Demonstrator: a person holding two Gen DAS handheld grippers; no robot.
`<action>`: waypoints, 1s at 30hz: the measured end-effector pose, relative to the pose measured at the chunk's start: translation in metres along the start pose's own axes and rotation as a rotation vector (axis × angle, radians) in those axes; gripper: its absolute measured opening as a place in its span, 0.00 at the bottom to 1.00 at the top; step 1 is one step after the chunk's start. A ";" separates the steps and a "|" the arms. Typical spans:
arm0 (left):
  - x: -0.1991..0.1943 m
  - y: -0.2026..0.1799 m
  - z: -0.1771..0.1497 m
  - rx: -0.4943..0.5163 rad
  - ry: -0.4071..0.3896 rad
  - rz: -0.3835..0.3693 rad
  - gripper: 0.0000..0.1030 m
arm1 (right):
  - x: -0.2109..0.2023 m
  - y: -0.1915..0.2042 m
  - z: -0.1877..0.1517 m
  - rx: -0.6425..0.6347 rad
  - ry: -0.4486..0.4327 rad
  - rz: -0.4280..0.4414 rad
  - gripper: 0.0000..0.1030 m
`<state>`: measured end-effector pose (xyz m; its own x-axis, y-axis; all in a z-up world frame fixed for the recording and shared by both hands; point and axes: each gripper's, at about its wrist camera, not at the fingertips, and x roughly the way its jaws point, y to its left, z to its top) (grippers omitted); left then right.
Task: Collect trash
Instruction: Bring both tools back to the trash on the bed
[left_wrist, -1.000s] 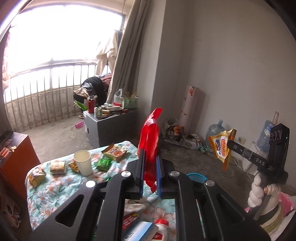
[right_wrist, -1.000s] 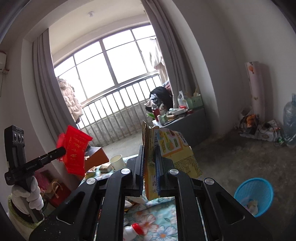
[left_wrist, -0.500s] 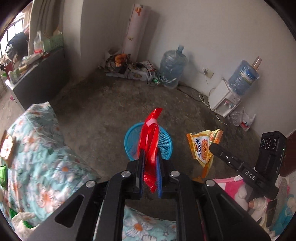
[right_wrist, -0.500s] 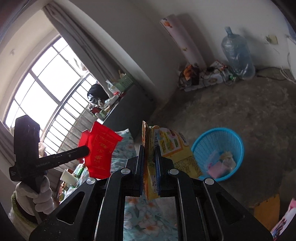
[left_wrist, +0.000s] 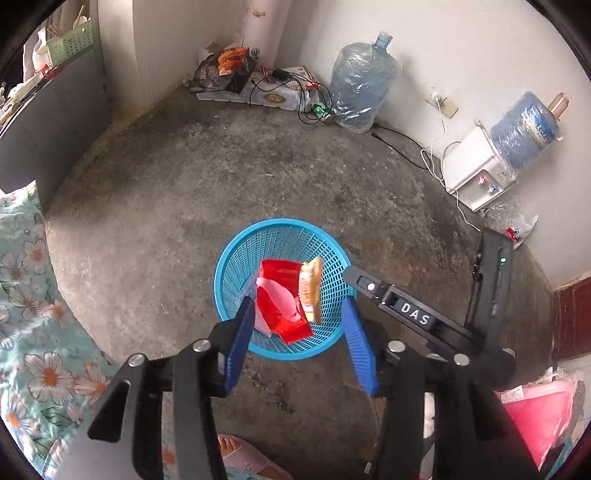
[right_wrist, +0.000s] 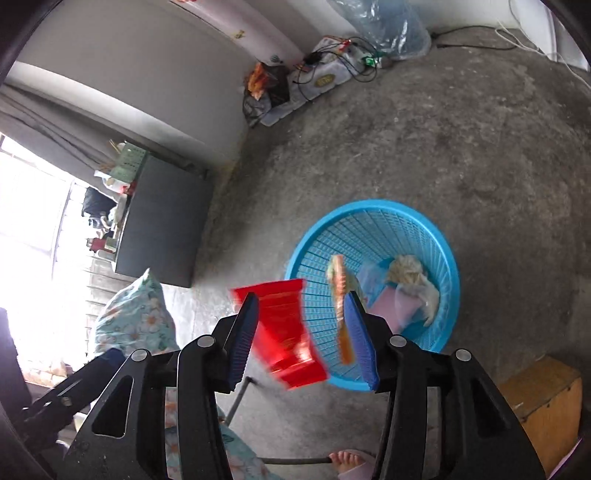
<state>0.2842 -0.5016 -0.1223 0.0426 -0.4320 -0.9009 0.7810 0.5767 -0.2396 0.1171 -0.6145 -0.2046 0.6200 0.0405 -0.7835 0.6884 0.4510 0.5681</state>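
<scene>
A round blue mesh basket stands on the concrete floor, below both grippers. My left gripper hangs over it with its jaws opening; the red wrapper has left the blue pads and drops into the basket. In the right wrist view my right gripper is also opening above the basket rim. The orange snack wrapper falls edge-on beside its right pad, and the red wrapper is a blur passing in front. A pink packet and crumpled white paper lie in the basket.
A table with a floral cloth is at the left. Two water jugs, a white dispenser and trailing cables line the far wall. A grey cabinet and a cardboard box stand nearby. A person's foot in a slipper is below.
Both grippers swung down from the table side to above the basket. Both opened, and the red and orange wrappers they held have slipped out and are falling in.
</scene>
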 end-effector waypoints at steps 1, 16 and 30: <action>-0.003 0.001 -0.001 0.000 -0.008 0.006 0.50 | 0.001 -0.002 -0.003 0.002 0.001 -0.012 0.46; -0.288 0.036 -0.111 0.144 -0.402 0.037 0.71 | -0.128 0.095 -0.053 -0.310 -0.199 0.098 0.63; -0.462 0.142 -0.419 -0.212 -0.666 0.372 0.86 | -0.213 0.243 -0.192 -0.695 0.074 0.461 0.70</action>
<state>0.1143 0.0703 0.1088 0.6936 -0.4703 -0.5456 0.5097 0.8557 -0.0897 0.0805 -0.3425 0.0519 0.7396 0.4031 -0.5390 -0.0323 0.8211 0.5698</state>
